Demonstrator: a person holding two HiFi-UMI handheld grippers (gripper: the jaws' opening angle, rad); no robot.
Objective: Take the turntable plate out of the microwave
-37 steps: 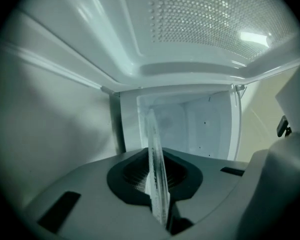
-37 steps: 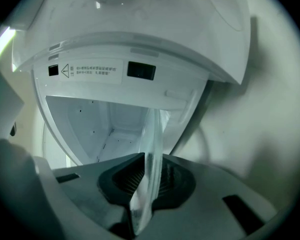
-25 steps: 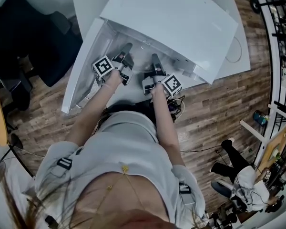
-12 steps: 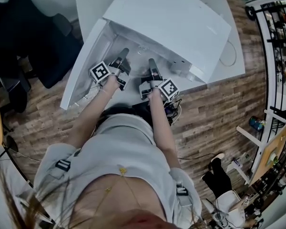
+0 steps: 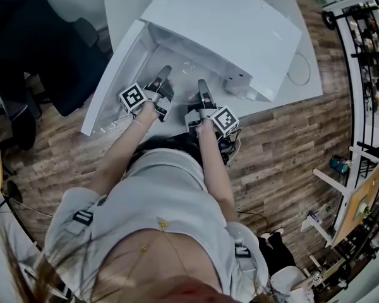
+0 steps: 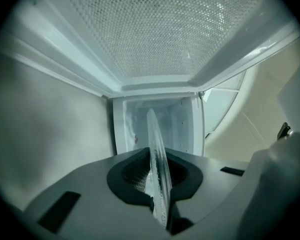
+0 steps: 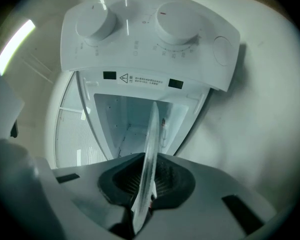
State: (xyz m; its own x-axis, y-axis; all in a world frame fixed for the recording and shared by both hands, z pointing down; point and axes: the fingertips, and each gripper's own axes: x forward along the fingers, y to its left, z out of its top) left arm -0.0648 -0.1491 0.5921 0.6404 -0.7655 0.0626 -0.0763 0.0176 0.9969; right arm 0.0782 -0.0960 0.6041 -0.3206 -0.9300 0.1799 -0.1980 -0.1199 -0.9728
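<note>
Scene: a person stands over a white microwave [image 5: 227, 24] on a white table [image 5: 306, 65], a gripper in each hand, both reaching into the open front.
Left gripper [image 5: 163, 74]: jaws closed on the near rim of the turntable plate [image 5: 188, 68]. In the left gripper view the glass runs edge-on straight through the dark pads [image 6: 135, 176], pinched tight.
Right gripper [image 5: 203, 86]: also clamped on the plate's near rim, just beside the left one. In the right gripper view the glass edge [image 7: 149, 159] stands between the ribbed pads [image 7: 167, 181] and juts out past them.
Turntable plate: clear glass, at the mouth of the cavity [image 6: 155, 119], most of it under the roof of the microwave and hard to make out from above. Whether it touches the cavity floor cannot be told.
Plate to grippers: it extends away from both sets of jaws into the oven, with the two grips side by side on the edge nearest the person.
Door [image 5: 110, 81]: swung wide to the person's left, its perforated screen [image 6: 155, 29] filling the left gripper view.
Control panel [image 7: 150, 29]: two round dials [image 7: 96, 23], seen in the right gripper view.
Around: wood-plank floor [image 5: 284, 156], dark chair [image 5: 44, 43] at the left.
</note>
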